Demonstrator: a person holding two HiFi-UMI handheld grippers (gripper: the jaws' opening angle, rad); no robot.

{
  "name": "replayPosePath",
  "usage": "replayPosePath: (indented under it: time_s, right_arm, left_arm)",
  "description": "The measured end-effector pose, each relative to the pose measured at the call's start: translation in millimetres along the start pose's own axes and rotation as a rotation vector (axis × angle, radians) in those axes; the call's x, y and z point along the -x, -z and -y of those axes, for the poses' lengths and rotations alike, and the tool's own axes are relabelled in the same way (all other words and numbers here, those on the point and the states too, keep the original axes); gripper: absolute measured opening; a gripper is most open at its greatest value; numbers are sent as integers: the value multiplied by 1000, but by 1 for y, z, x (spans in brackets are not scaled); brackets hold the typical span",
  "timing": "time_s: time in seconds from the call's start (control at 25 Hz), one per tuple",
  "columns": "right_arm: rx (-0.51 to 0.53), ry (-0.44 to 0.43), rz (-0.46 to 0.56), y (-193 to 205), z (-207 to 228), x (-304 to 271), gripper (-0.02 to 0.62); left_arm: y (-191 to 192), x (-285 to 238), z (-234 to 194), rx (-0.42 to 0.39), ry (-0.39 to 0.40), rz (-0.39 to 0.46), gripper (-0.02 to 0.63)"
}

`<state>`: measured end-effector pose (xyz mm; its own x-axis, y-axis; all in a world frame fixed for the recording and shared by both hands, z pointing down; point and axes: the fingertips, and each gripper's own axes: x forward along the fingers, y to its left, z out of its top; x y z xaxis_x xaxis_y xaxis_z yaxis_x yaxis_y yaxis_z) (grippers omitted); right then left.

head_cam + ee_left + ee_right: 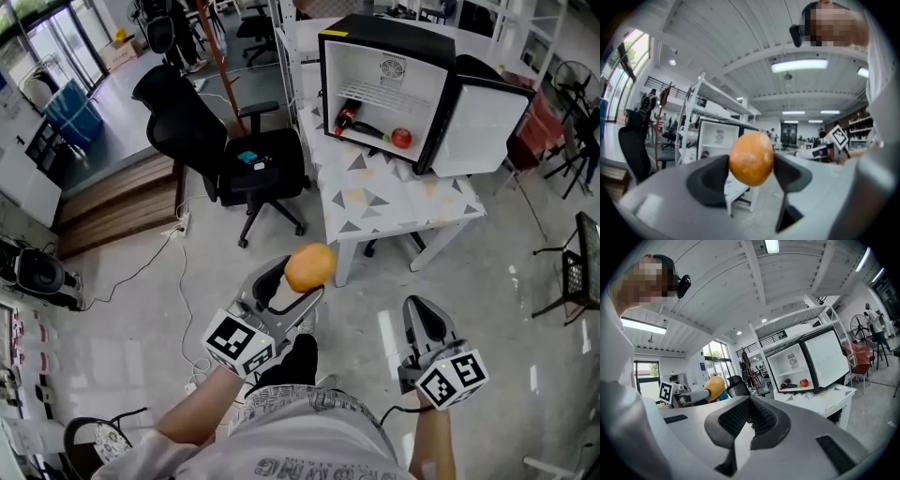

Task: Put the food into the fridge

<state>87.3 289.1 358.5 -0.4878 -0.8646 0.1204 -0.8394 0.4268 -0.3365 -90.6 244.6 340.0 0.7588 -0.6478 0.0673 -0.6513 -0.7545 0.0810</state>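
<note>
Orange [751, 158]: round and orange-skinned, clamped between the pads of the left gripper [302, 281]. It hangs in the air above the floor [141, 309], well apart from the fridge [384, 84].
Left gripper: jaws set wide, one pad pressing on each side of the orange. In the head view it points toward 1 o'clock.
Right gripper [750, 401]: jaws drawn together with nothing between them. It sits at 4 o'clock of the left gripper.
Fridge: small, black outside and white inside. It stands on the table [394, 202] at 1 o'clock of the grippers, its door [487, 127] swung open toward 3 o'clock.
Fridge contents: a red round fruit [401, 138] on the fridge floor, with a dark long item [361, 124] just beside it at 9 o'clock.
Table: white with grey triangles.
Office chair [234, 150]: black, at 9 o'clock of the table.
</note>
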Motion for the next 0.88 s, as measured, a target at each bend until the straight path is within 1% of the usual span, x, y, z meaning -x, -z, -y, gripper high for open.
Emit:
replayPosePath:
  time_s: [0.44,0.88]
  right_arm:
    - [-19,11,-29,0,32,-67,2]
    - [-33,24,-43,-16,59,-150,2]
  left_arm:
    - [13,-45,-60,25,2,-27,302]
    - [13,-100,-136,35,22,-47,302]
